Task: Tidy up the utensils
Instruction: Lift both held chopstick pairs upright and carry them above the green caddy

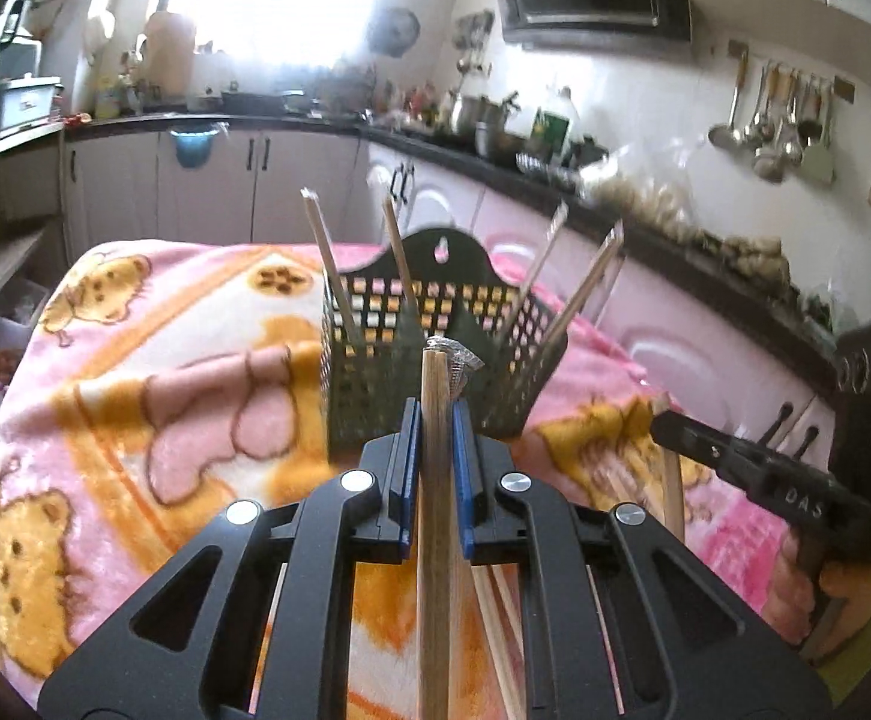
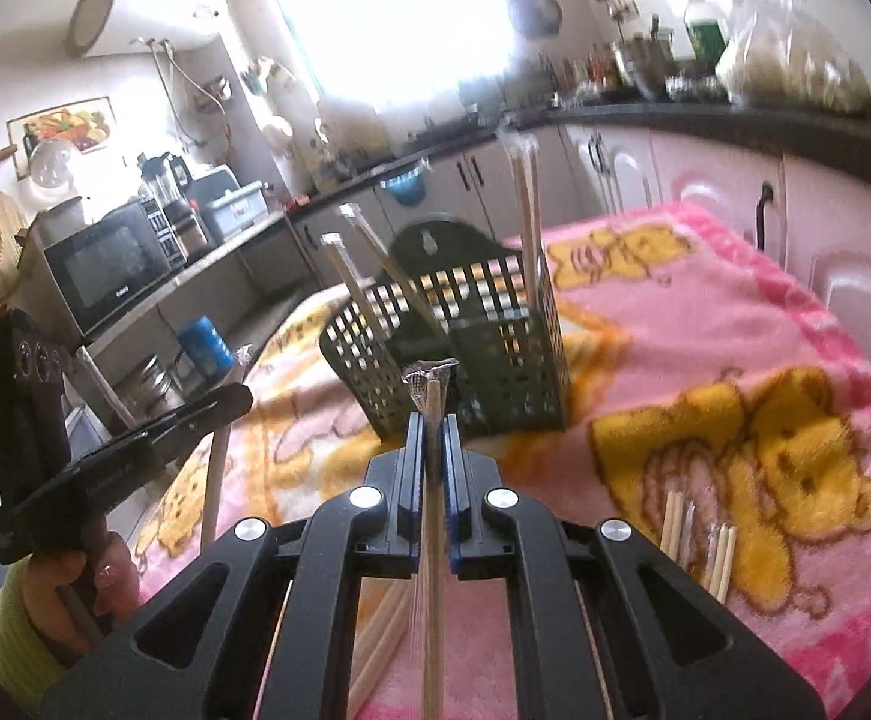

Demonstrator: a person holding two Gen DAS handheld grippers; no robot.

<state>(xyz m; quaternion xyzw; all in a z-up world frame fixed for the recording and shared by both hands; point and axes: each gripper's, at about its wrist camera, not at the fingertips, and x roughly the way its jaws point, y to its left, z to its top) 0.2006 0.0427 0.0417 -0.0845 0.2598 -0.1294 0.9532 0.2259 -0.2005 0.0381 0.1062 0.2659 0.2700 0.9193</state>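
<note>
chopsticks (image 2: 699,546) blurred, basket (image 1: 435,360) base hidden

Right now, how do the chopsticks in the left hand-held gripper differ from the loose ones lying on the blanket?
The gripped chopsticks are clamped in the left hand-held gripper, upright and lifted; the loose chopsticks lie flat on the blanket, ungripped. The gripped ones look darker. Both are outside the basket.
</note>
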